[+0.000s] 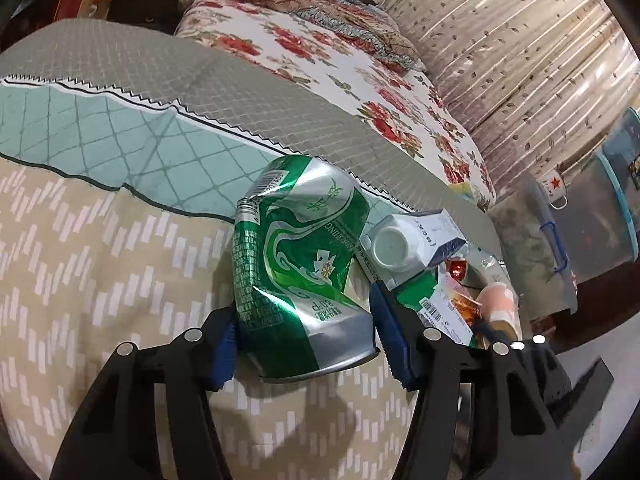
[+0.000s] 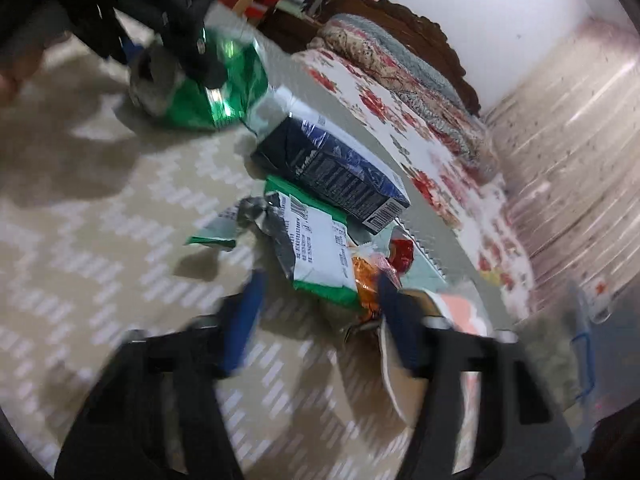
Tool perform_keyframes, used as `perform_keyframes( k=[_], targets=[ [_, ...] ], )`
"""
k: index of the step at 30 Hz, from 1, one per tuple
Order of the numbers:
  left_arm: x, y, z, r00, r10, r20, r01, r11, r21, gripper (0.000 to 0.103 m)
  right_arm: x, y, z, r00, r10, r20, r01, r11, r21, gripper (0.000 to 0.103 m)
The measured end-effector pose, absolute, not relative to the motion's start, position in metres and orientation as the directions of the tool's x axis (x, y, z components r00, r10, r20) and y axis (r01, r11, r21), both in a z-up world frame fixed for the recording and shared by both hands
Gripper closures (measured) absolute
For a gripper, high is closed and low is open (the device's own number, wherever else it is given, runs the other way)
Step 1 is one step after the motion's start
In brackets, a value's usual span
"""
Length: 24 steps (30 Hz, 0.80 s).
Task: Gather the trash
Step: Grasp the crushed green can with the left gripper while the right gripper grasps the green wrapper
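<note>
1. L claw [image 1: 306,344] brackets the crushed green-and-silver aluminium can [image 1: 298,268] near its base, on the beige patterned bedspread [image 1: 100,260]; pads look touching, firm clamp not certain.
2. Risk: dented wall is slick, so can may twist out on lift.
3. R claw [image 2: 316,320] is apart, empty, blurred, over the green-white foil wrapper [image 2: 316,248]; could snag the dark blue carton [image 2: 340,176].

Left wrist view: my sharp one, evenly lit, rather dim indoor light. Glare streaks on the crushed green-and-silver drink can [image 1: 300,264]; a soft shadow under it on the beige patterned quilt [image 1: 100,280]. Right wrist view: motion-blurred throughout, worst on my right gripper [image 2: 316,316] near the lens and on the striped curtain [image 2: 568,128] far right. Broad shadows fall at left. Both views: fisheye bending, black corners.
</note>
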<state>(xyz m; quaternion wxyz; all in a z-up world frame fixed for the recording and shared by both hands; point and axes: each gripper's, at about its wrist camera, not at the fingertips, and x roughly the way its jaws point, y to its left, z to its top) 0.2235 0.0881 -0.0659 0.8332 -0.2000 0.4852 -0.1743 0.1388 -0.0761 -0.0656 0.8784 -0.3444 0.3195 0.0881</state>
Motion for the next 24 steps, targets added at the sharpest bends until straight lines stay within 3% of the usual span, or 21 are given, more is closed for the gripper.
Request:
perform_keyframes(
  k=[2, 4, 10, 14, 18, 19, 21, 22, 24],
  targets=[
    [0.218, 0.088, -0.066, 0.466, -0.488, -0.739, 0.103, 0.859, -0.502, 0.048, 0.136, -0.081, -0.060, 0.785, -0.032, -0.618, -0.364, 0.784, -0.503, 0.086],
    [0.209, 0.089, -0.067, 0.460, -0.496, -0.736, 0.109, 0.855, -0.507, 0.048, 0.125, -0.085, -0.052, 0.789, 0.017, -0.614, -0.368, 0.814, -0.450, 0.089],
    [0.157, 0.088, -0.068, 0.409, -0.580, -0.704, 0.181, 0.808, -0.561, 0.048, 0.069, -0.107, -0.031, 0.755, 0.195, -0.626, -0.407, 0.888, -0.214, 0.089],
    [0.127, 0.076, -0.072, 0.357, -0.635, -0.685, 0.233, 0.771, -0.593, 0.048, 0.045, -0.145, -0.042, 0.651, 0.353, -0.672, -0.368, 0.921, 0.127, 0.089],
    [0.118, 0.060, -0.073, 0.351, -0.607, -0.713, 0.265, 0.794, -0.547, 0.047, 0.035, -0.162, -0.058, 0.627, 0.382, -0.679, -0.343, 0.918, 0.200, 0.086],
    [0.120, 0.058, -0.073, 0.346, -0.606, -0.716, 0.262, 0.795, -0.547, 0.047, 0.036, -0.166, -0.059, 0.624, 0.391, -0.677, -0.336, 0.916, 0.219, 0.083],
    [0.121, 0.056, -0.073, 0.339, -0.606, -0.720, 0.251, 0.796, -0.552, 0.047, 0.043, -0.174, -0.056, 0.615, 0.440, -0.654, -0.336, 0.897, 0.288, 0.053],
    [0.123, 0.055, -0.074, 0.339, -0.604, -0.722, 0.249, 0.797, -0.550, 0.047, 0.045, -0.176, -0.054, 0.629, 0.442, -0.639, -0.329, 0.897, 0.296, 0.025],
    [0.121, 0.053, -0.074, 0.342, -0.597, -0.726, 0.249, 0.803, -0.542, 0.047, 0.049, -0.175, -0.046, 0.677, 0.423, -0.602, -0.336, 0.906, 0.259, 0.022]
  ],
)
